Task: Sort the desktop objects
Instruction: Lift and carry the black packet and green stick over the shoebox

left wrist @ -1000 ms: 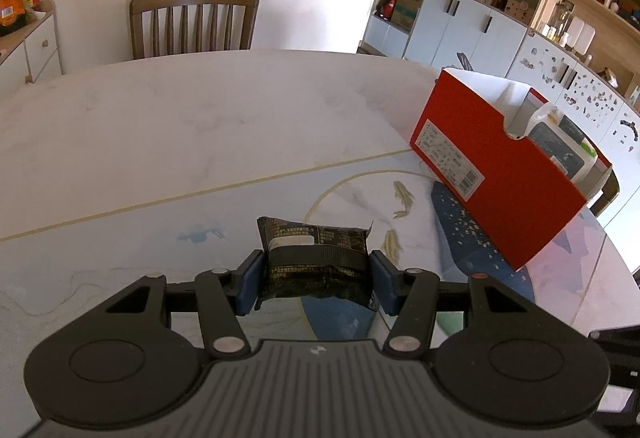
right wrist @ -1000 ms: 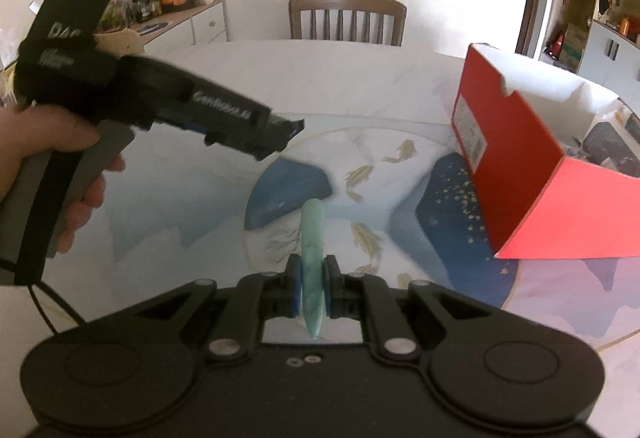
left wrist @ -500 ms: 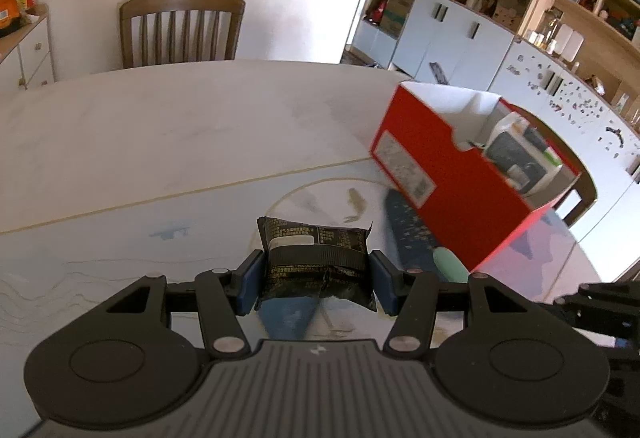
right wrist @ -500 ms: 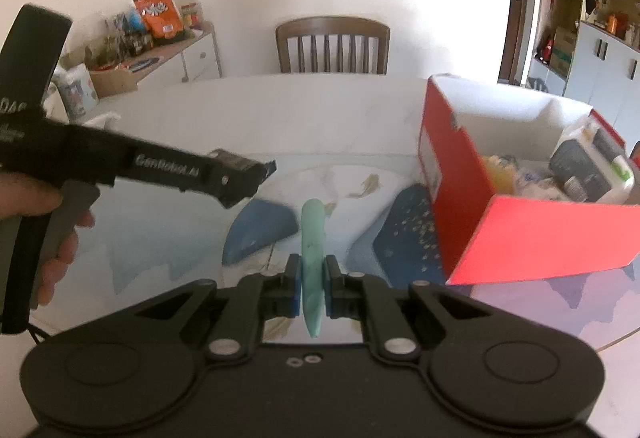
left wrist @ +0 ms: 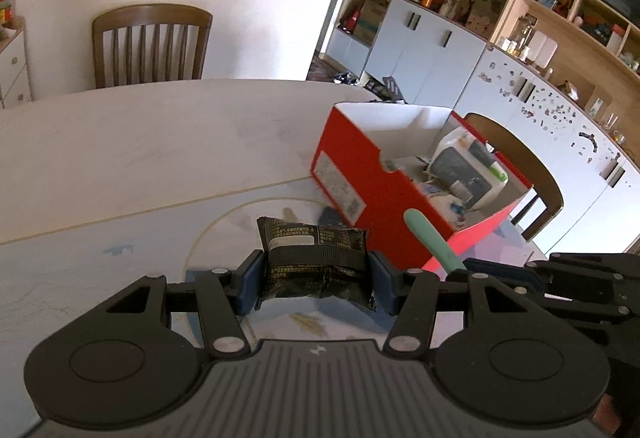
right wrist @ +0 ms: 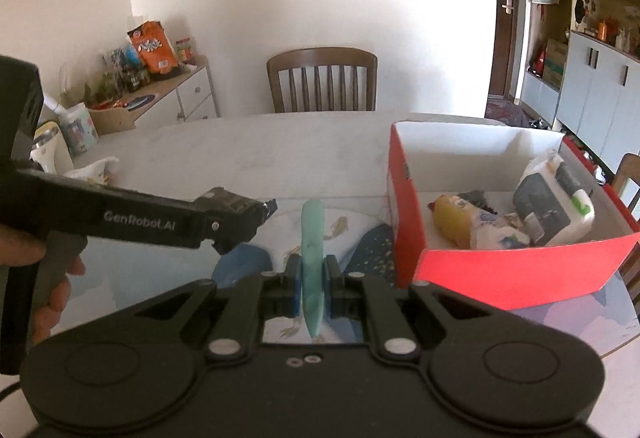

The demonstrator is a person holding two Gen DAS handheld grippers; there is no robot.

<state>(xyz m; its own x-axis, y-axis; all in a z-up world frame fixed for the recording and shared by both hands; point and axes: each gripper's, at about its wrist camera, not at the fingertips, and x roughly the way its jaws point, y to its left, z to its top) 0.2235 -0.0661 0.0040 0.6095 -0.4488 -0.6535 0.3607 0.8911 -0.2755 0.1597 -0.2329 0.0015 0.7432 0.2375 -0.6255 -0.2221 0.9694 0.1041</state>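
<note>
A dark, crinkled foil snack packet with pale printed text (left wrist: pixel 316 262) sits crosswise between the blue pads of the left gripper (left wrist: pixel 316 280), whose jaws are partly closed and press on its two short ends, holding it clear above the table (left wrist: pixel 140 142). Just to its right, a slim, pale green, flat tapered stick (right wrist: pixel 313 258) stands on edge between the pads of the right gripper (right wrist: pixel 313 286); those jaws are all but fully closed on it, and its rounded tip points forward and up. In the left wrist view the same stick juts toward the near red wall of an open-topped red cardboard box with a white inside (right wrist: pixel 404 206). The box rests on the table to the right of both grippers, and holds a yellow soft toy (right wrist: pixel 452 218), a white and grey packet (right wrist: pixel 556 206) and some other small items. A person's hand (right wrist: pixel 48 278) grips the handle of the left gripper. The pale marble-look table carries a round painted panel with blue shapes and fish (right wrist: pixel 240 264). A brown wooden slat-back chair (right wrist: pixel 322 78) stands at the far edge.
</note>
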